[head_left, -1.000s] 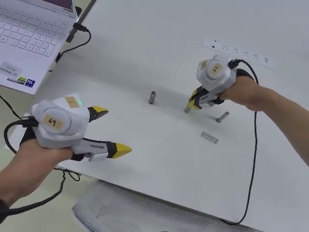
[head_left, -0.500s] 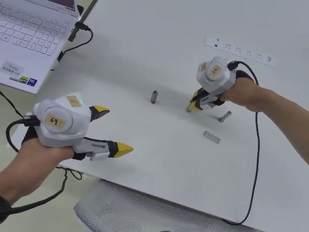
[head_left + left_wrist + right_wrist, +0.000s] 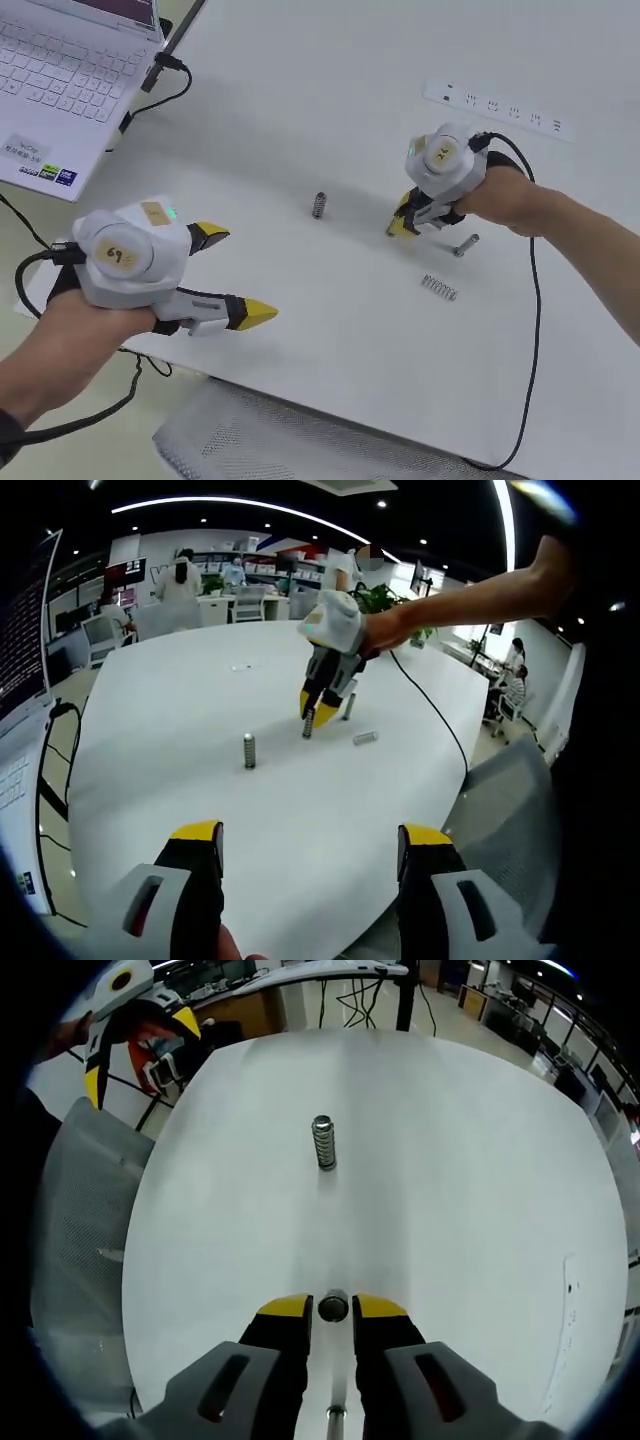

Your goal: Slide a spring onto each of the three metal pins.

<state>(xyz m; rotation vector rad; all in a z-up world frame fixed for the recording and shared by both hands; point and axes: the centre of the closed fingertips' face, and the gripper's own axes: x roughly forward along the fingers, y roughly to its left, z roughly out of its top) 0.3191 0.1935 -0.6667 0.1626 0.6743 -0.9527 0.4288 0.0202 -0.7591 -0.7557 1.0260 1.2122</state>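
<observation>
A pin with a spring on it (image 3: 319,205) stands mid-table, also in the left gripper view (image 3: 249,750) and the right gripper view (image 3: 323,1141). My right gripper (image 3: 400,226) points down with its jaws closed around a second upright pin (image 3: 332,1307), which looks ribbed like a spring (image 3: 308,722). Just right of it is a bare pin (image 3: 465,244). A loose spring (image 3: 437,287) lies nearer the table's front. My left gripper (image 3: 234,274) hovers at the front left, open and holding nothing.
A laptop (image 3: 60,70) sits at the far left with cables running off it. A power strip (image 3: 500,108) lies at the back right. A grey mesh chair (image 3: 300,440) stands below the table's front edge.
The head camera has shifted slightly. Both grippers hold their places, the right one still at the second pin.
</observation>
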